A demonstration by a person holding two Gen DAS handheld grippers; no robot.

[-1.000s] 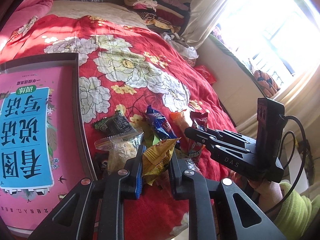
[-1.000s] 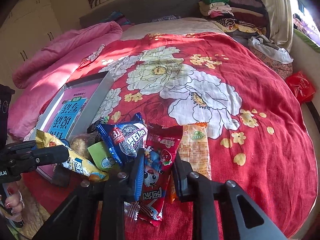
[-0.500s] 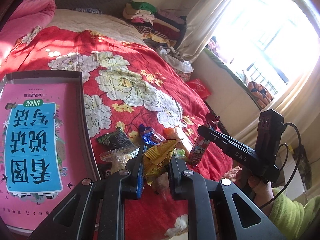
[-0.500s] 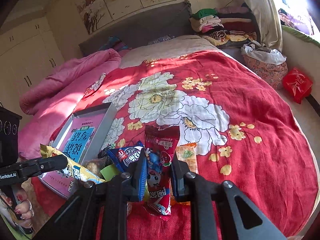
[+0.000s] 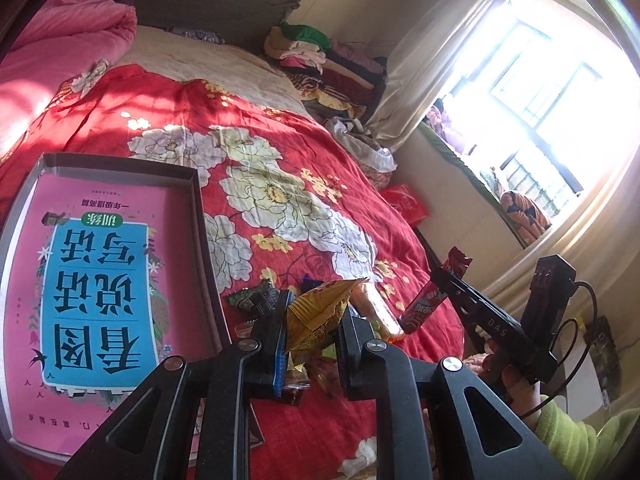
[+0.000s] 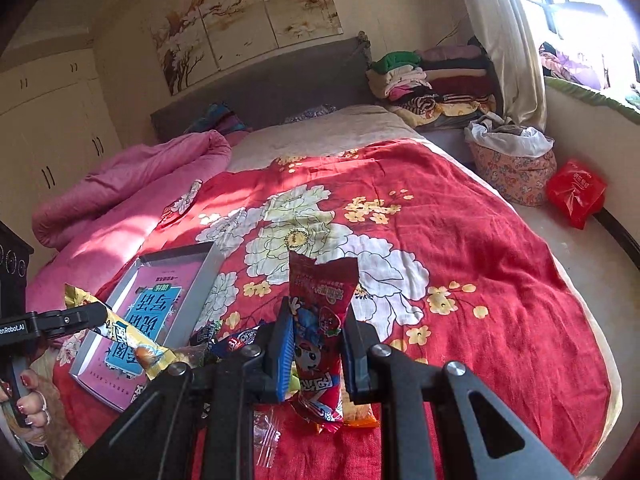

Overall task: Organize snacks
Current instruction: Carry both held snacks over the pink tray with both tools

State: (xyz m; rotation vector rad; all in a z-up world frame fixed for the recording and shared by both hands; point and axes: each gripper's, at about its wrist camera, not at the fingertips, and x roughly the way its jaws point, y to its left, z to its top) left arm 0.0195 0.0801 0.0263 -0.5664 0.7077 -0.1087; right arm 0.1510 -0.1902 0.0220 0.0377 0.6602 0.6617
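On the red flowered bed (image 6: pixel 500 320), the left gripper (image 5: pixel 312 332) fingers pinch a yellow snack packet (image 5: pixel 316 316); the right gripper (image 6: pixel 316 344) fingers pinch a red packet (image 6: pixel 320 320)

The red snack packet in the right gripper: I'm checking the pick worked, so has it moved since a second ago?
Yes. The red snack packet, clamped in the right gripper, has risen off the red bedspread, away from the snacks lying there.
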